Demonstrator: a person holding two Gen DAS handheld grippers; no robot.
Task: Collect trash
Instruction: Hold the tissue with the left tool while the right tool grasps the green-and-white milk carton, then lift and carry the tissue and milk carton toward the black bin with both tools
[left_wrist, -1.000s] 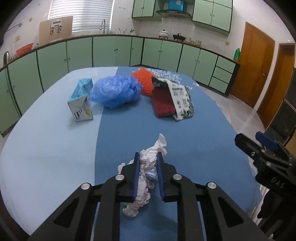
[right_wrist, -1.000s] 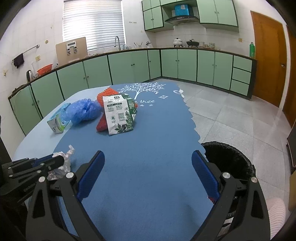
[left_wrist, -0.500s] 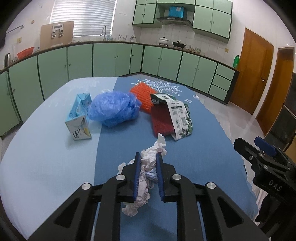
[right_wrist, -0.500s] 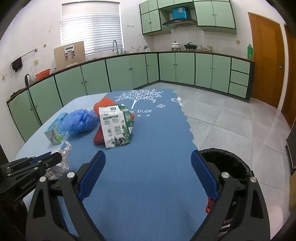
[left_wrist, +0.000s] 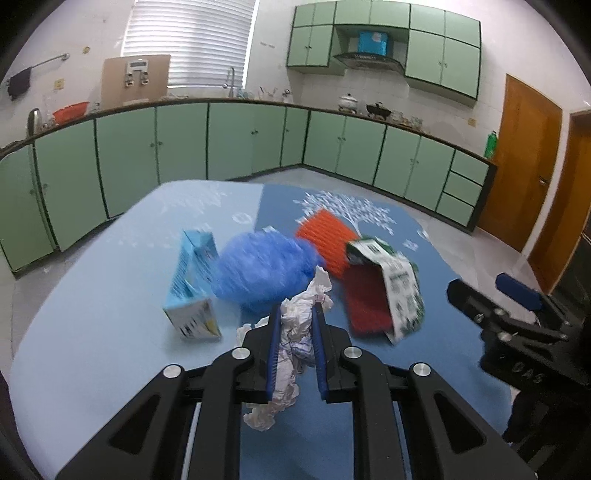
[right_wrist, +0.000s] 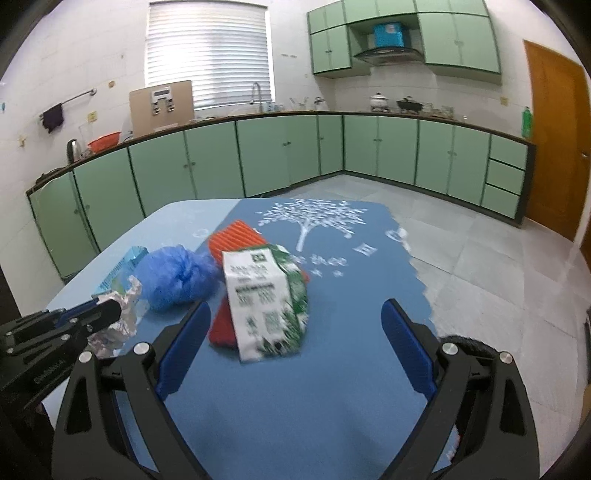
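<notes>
Pinching a crumpled white tissue (left_wrist: 295, 334) between its blue-padded fingers, the left gripper (left_wrist: 295, 328) holds the wad clear above the table (left_wrist: 92, 332) — one twisted end sticks up past the fingertips, the other hangs down below the jaws. From the right wrist camera the same tissue (right_wrist: 118, 317) shows at the tip of the left gripper (right_wrist: 107, 314), low on the left side of that view. The right gripper (right_wrist: 295, 332) has its fingers spread wide apart with nothing between them, hovering over the dark blue half of the tablecloth (right_wrist: 295, 406). On the table beyond lie the other pieces of trash: a light blue carton (left_wrist: 192, 291) standing tilted on the pale half of the cloth, a bunched blue plastic bag (left_wrist: 266, 271) just beside it, an orange ribbed piece (left_wrist: 327, 240) farther back, and a white-and-green printed packet (left_wrist: 400, 291) lying partly over a red ribbed piece (left_wrist: 365, 299). The packet (right_wrist: 266, 295) sits nearest the right gripper, straight ahead of its open fingers. A black bin (right_wrist: 465, 345) shows only as a dark rim off the table's edge — mostly hidden behind the right gripper's right finger. Green cabinets (left_wrist: 236, 140) line the walls behind.
</notes>
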